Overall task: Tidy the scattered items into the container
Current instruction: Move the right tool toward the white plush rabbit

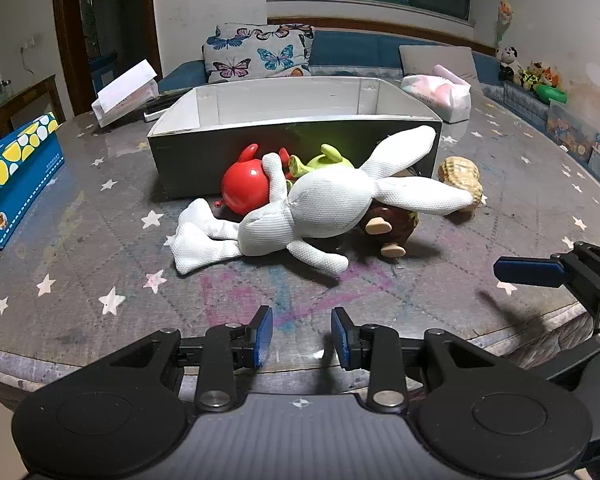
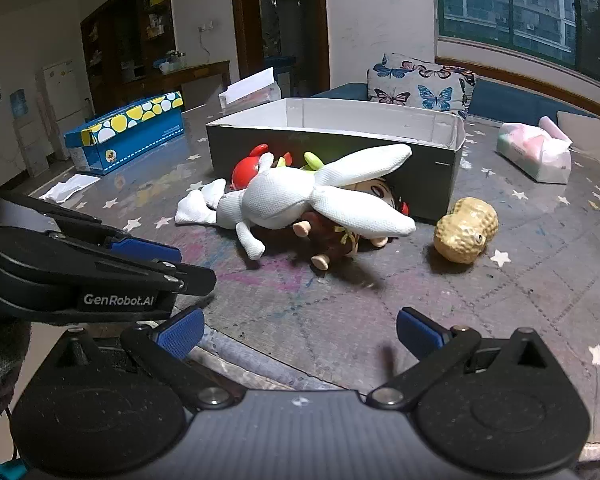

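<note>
A white plush rabbit [image 1: 320, 204] [image 2: 284, 200] lies on the table over a red toy [image 1: 246, 188] [image 2: 246, 170], a green toy [image 1: 324, 158] [image 2: 312, 160] and a brown doll [image 1: 388, 226] [image 2: 334, 240]. A peanut-shaped toy [image 1: 462, 180] [image 2: 466, 230] lies to the right. Behind them stands an open box [image 1: 292, 136] [image 2: 340, 144], dark outside, white inside, nothing visible inside. My left gripper [image 1: 302, 338] is open and empty, near the table's front edge. My right gripper [image 2: 298, 334] is open wide and empty; it also shows at the left wrist view's right edge [image 1: 528, 272].
A blue tissue box [image 1: 16, 176] [image 2: 128, 132] stands at the left. A white paper box [image 1: 124, 94] [image 2: 252, 90] is behind the container. A pink-white tissue pack [image 1: 440, 94] [image 2: 534, 152] lies at the back right. A butterfly pillow [image 1: 260, 52] rests on the sofa.
</note>
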